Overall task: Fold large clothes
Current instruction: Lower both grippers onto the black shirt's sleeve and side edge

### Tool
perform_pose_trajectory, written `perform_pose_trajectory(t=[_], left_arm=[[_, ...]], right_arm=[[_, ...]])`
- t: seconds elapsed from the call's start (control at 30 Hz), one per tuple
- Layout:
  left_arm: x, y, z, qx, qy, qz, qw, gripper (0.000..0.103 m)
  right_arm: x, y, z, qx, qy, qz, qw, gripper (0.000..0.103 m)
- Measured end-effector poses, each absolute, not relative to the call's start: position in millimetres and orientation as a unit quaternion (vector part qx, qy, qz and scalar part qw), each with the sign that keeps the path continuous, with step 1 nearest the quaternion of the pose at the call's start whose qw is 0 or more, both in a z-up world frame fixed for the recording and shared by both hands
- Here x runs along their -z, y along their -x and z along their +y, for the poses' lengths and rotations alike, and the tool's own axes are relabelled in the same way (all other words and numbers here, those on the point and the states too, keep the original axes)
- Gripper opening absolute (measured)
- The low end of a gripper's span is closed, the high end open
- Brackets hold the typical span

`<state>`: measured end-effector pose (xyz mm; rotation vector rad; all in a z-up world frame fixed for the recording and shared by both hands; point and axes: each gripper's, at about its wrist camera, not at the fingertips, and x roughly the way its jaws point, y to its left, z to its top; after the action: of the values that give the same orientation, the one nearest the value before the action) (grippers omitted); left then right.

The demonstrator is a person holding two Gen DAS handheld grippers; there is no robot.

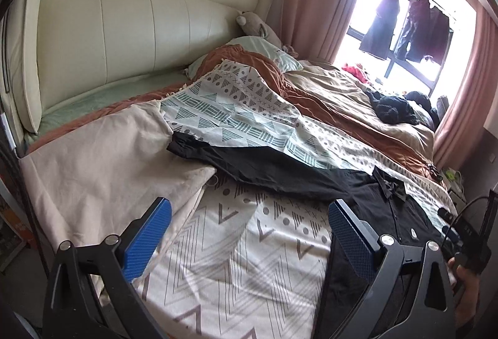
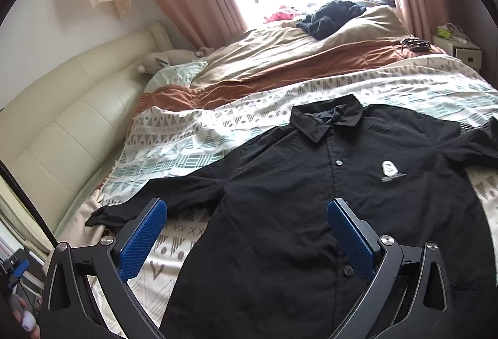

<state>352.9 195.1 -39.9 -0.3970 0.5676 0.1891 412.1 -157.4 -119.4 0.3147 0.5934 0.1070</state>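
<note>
both claws gape wide, empty: right claw [image 2: 247, 233] over the black shirt [image 2: 326, 199], left claw [image 1: 249, 233] beside it.

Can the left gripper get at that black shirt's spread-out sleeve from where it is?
Probably yes: the left gripper is open, and the black shirt's long sleeve lies flat ahead on the patterned blanket, uncovered.

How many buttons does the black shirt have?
3 show on the black shirt: one under the collar, one mid-chest, one near the hem. The right gripper may hide more.
</note>
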Motion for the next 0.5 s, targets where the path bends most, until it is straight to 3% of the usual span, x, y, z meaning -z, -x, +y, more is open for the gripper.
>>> perform_pose_trajectory(t=[0.1,0.33,0.5], left_arm=[[45.7,-377.5,208.6,-0.097,0.213,0.285,0.93,0.093],[64.7,-425.6,238.8,-0.105,0.265,0.297,0.911,0.091],[89.0,-460.6,259.5,-0.113,0.306,0.316,0.891,0.086]], right_arm=[[126.1,-441.1,-155.4,-0.063,-0.156,0.309,0.936,0.089],[136.8,-493.8,-159.0,-0.07,-0.171,0.33,0.926,0.083],[149.1,-524.6,-158.2,-0.079,-0.181,0.348,0.916,0.067]])
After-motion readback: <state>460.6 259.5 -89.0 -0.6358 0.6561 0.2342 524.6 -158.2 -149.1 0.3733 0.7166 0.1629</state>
